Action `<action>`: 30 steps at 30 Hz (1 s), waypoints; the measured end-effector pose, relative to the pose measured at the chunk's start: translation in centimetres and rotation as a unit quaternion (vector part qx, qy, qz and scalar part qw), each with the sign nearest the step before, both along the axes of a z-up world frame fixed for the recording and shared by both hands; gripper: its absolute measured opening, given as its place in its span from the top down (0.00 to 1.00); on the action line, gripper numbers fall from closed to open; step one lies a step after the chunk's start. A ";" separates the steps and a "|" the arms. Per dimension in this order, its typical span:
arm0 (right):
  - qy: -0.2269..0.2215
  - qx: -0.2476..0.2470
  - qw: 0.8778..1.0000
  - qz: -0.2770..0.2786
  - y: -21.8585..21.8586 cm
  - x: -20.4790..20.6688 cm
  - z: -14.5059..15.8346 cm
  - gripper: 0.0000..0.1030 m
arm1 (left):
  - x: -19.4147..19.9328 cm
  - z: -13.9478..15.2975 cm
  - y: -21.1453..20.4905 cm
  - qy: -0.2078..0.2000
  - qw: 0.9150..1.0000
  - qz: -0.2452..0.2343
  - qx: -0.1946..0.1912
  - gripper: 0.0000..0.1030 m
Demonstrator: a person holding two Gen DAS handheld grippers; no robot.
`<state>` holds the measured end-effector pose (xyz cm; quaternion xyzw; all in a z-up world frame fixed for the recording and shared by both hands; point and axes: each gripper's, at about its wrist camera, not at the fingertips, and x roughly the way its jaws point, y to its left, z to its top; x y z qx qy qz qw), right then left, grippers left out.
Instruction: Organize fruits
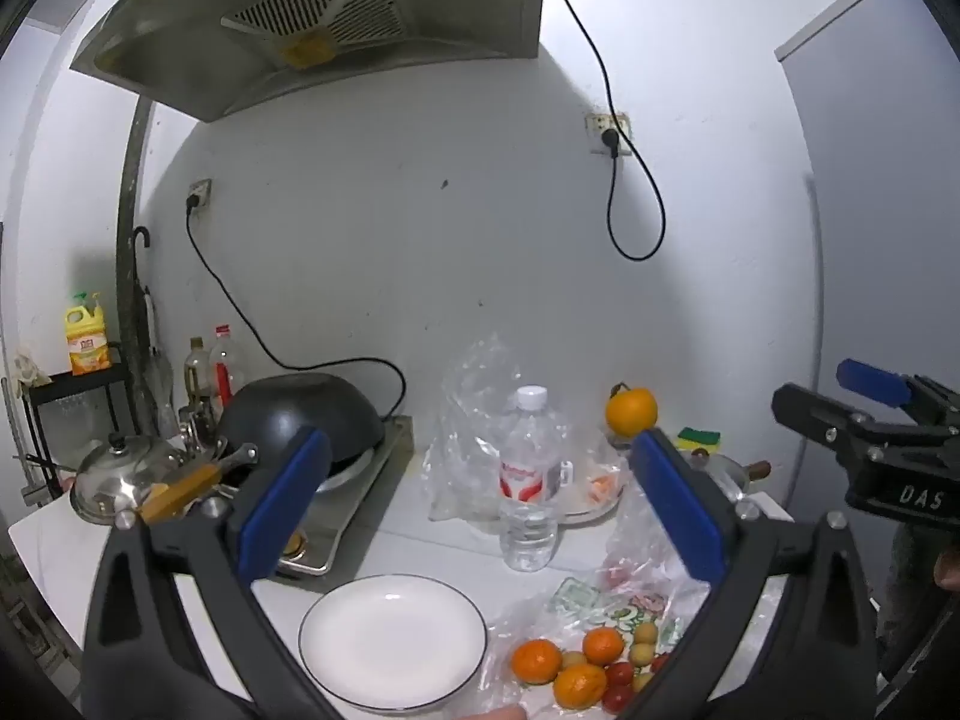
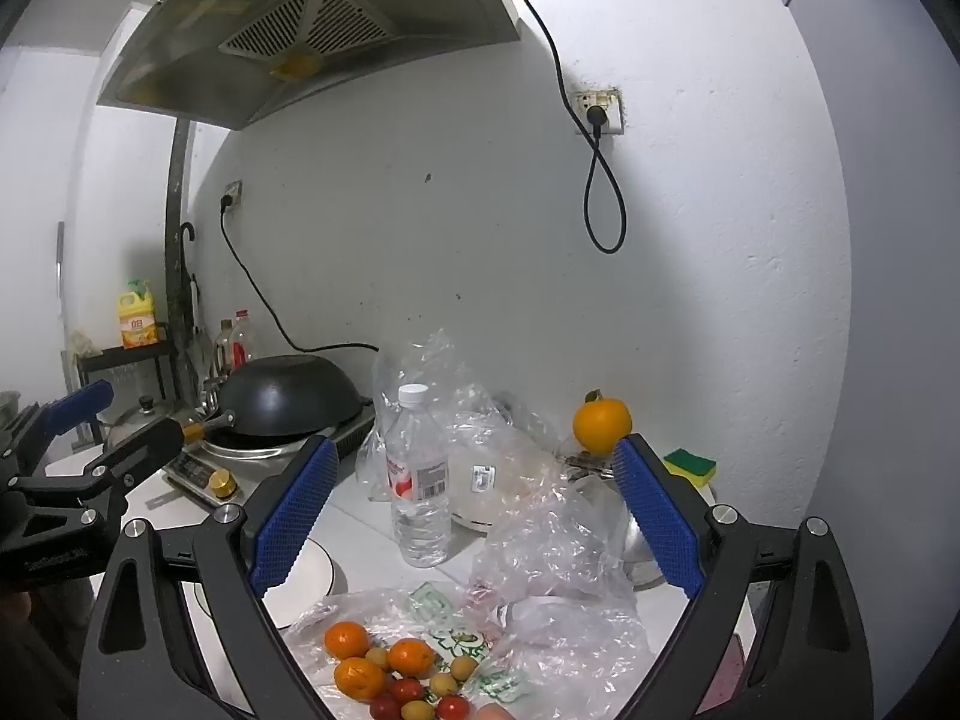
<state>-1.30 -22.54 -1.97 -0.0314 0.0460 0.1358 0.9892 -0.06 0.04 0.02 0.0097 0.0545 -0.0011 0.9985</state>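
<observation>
Two tools hover over a white desk [image 1: 420, 534], each with its blue pads spread wide apart and nothing between them. Farthest left on the desk stand a yellow detergent jug [image 1: 87, 339] on a black rack, a steel pot lid [image 1: 123, 471] and a black wok [image 1: 303, 417] set on a cooktop. The left tool [image 1: 480, 507] frames the middle of the desk; below it sits an empty white plate [image 1: 393, 642] with a thin dark rim, just left of the fruit. A clear water bottle [image 1: 528, 480] with a white cap stands upright behind the plate, in front of a crumpled clear plastic bag [image 1: 474, 396]. To the right of the plate, three small tangerines [image 2: 360, 660] lie close together on an opened plastic bag [image 2: 558, 630], with red cherry tomatoes [image 2: 405, 690] and small yellowish round fruits [image 2: 444, 683] touching them. Farther back, a single large orange [image 2: 602, 424] with a stem sits by the wall, well apart from the pile. A yellow-green sponge [image 2: 690, 465] lies just right of it. The right tool [image 2: 477, 516] hangs over the bags, and its side shows at the right edge of the left wrist view
</observation>
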 end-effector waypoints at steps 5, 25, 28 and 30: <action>0.000 -0.003 1.000 -0.006 -0.1 0.0 0.1 0.08 | -0.1 0.0 0.1 -0.002 1.000 -0.003 -0.004 0.01; 0.003 -0.005 1.000 -0.009 0.1 -0.2 0.2 0.08 | -0.2 -0.1 0.2 -0.003 1.000 -0.010 -0.021 0.01; 0.004 -0.005 1.000 -0.009 0.1 -0.2 0.2 0.08 | -0.2 -0.2 0.2 0.001 1.000 -0.010 -0.023 0.01; 0.003 -0.006 1.000 -0.009 0.1 -0.2 0.2 0.08 | -0.2 -0.2 0.1 0.000 1.000 -0.009 -0.009 0.01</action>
